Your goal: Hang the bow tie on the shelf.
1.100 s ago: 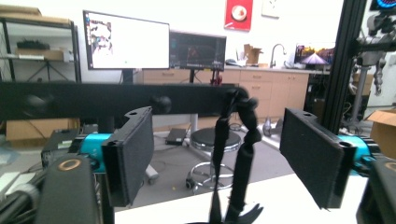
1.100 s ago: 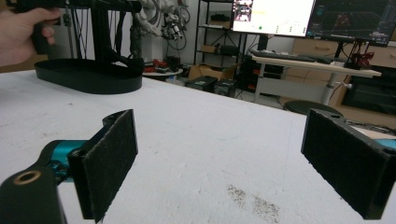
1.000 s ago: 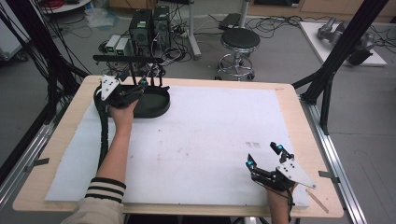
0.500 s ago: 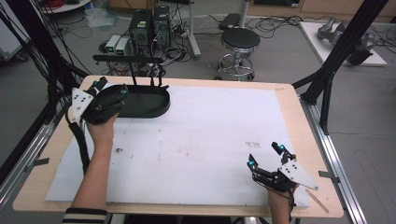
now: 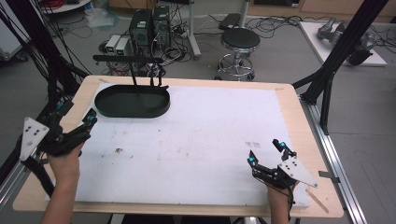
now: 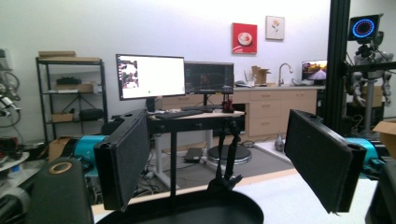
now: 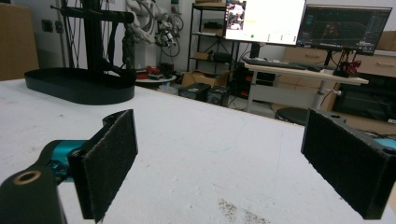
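One black oval tray [image 5: 132, 101] sits at the far left corner of the white mat [image 5: 196, 144], its long axis running left to right along the table's far edge. Its floor looks bare, though the dark inside makes that hard to tell for sure. A black stand [image 5: 128, 59] with one crossbar rises just behind the tray, thin rods coming down to its far rim.

There are two grippers. The left gripper [image 5: 77, 119] hangs off the table's left edge, near the tray but apart from it, jaws spread wide with nothing between them. The right gripper [image 5: 266, 151] rests low near the mat's near right corner, jaws likewise spread and holding nothing, well apart from the tray.
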### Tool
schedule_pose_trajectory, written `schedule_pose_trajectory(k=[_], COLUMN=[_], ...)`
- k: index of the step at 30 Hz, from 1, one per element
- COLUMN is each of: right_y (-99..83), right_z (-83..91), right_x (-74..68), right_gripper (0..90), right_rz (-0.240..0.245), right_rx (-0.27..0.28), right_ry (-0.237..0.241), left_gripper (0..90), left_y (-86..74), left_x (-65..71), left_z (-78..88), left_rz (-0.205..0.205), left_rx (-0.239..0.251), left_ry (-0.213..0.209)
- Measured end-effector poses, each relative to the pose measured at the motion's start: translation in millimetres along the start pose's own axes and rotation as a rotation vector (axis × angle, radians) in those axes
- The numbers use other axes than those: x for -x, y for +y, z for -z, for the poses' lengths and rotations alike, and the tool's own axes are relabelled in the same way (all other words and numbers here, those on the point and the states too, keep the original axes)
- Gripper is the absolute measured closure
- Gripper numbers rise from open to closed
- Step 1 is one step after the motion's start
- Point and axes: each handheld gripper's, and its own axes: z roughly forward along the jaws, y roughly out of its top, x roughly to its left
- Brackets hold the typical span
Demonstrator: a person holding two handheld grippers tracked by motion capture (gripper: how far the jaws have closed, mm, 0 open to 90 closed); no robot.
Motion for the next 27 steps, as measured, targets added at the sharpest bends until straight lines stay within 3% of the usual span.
schedule_pose_trajectory(k=[6,9,12,18,22,27], right_y=[1.6,2.4,2.3,0.0,0.1,2.3], right_z=[3.2,4.2,4.6,4.6,7.6,11.6], right_x=[0.5,1.4,2.0,4.8,5.4,5.6], right_gripper=[9.9,9.9,9.9,9.9,9.9,9.9], right_rz=[-0.004,0.001,-0.008,-0.016,-0.043,-0.058], right_rx=[0.007,0.015,0.01,0.001,0.009,0.018], right_ry=[-0.009,-0.016,-0.023,-0.037,-0.044,-0.051], left_gripper=[22.9,22.9,22.9,22.9,22.9,22.9], left_y=[-20.2,-30.9,-37.6,-51.5,-58.1,-60.3], left_x=[5.8,4.9,4.7,7.4,8.5,11.4], left_z=[27.0,34.6,38.2,42.4,43.9,43.9], left_rz=[-0.038,-0.008,0.014,-0.015,0.009,-0.019], left_rx=[-0.069,-0.098,-0.114,-0.135,-0.138,-0.142], left_ry=[0.002,0.002,0.002,0.001,-0.003,-0.007])
